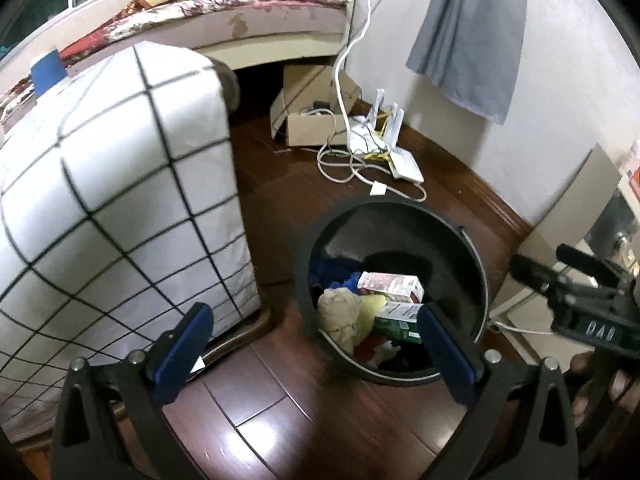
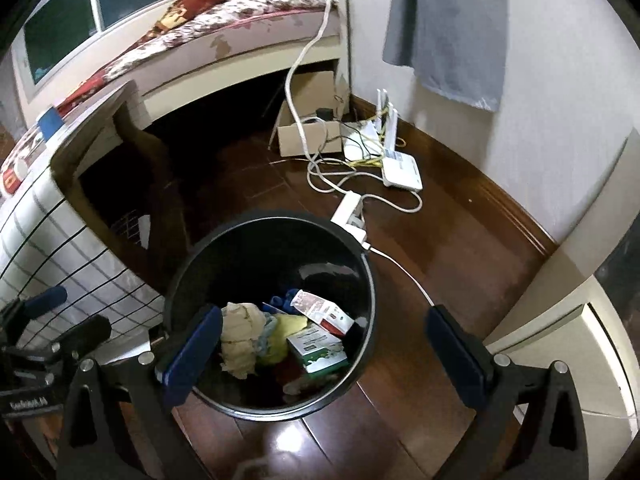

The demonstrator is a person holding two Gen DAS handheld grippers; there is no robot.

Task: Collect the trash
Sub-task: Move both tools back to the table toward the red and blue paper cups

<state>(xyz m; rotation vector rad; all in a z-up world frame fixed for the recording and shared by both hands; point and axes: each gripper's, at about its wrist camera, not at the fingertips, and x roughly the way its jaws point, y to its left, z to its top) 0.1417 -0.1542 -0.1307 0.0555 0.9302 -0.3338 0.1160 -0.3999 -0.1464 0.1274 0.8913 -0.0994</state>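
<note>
A black round bin (image 1: pixel 476 264) (image 2: pixel 362 264) stands on the dark wooden floor. Inside lie a red-and-white carton (image 1: pixel 390 284) (image 2: pixel 322 312), a green-and-white box (image 1: pixel 398 318) (image 2: pixel 316 348), a crumpled beige wad (image 1: pixel 340 314) (image 2: pixel 240 330), and yellow and blue scraps. My left gripper (image 1: pixel 316 344) hangs open above the bin's near left side, nothing between its blue pads. My right gripper (image 2: pixel 326 354) is open over the bin's near rim, also holding nothing. Each gripper shows at the edge of the other's view.
A table with a white grid-patterned cloth (image 1: pixel 112 200) (image 2: pixel 44 248) stands left of the bin. Behind are a bed (image 1: pixel 248 12), a cardboard box (image 1: pixel 308 116), a white router (image 2: pixel 402 172) and tangled cables (image 1: pixel 360 160). A power strip (image 2: pixel 350 212) lies by the bin; a pale cabinet (image 2: pixel 560 320) is right.
</note>
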